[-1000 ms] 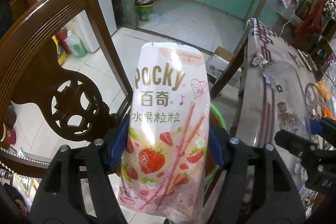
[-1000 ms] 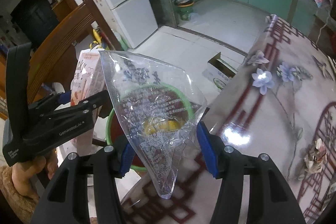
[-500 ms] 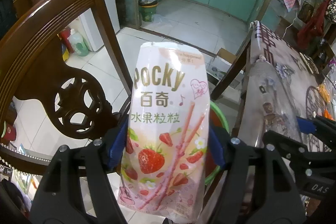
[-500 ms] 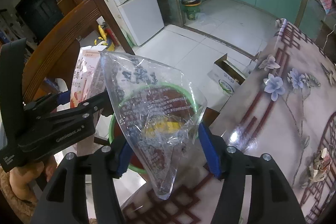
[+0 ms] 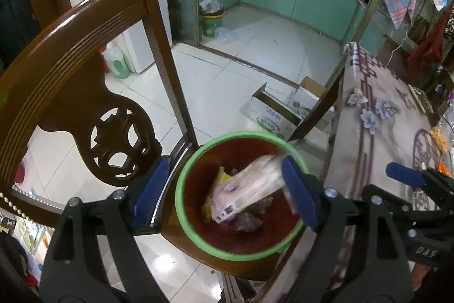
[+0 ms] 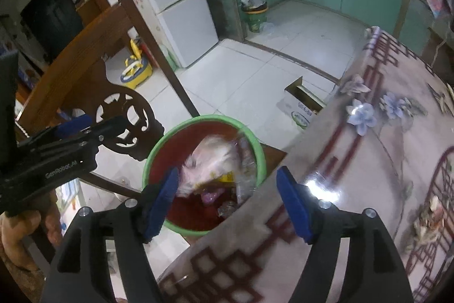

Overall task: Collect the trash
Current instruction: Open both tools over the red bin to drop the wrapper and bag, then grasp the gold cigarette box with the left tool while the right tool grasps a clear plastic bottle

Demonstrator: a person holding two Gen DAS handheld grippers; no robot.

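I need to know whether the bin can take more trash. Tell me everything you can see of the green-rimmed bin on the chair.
The bin is round, with a bright green rim and dark red inside, probably plastic. It stands upright on the wooden chair's seat, against the table edge. It holds a blurred pink snack packet, a yellow scrap and purplish bits; much of the red inside wall still shows.

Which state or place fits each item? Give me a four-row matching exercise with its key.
Items:
1. pink snack packet
2. green-rimmed bin
3. left gripper
4. cardboard box

States or places:
A. stands on the chair seat
B. lies on the tiled floor beside the table
C. blurred, inside the bin
D. jaws apart, nothing between the pads

Pairs: 1-C, 2-A, 3-D, 4-B
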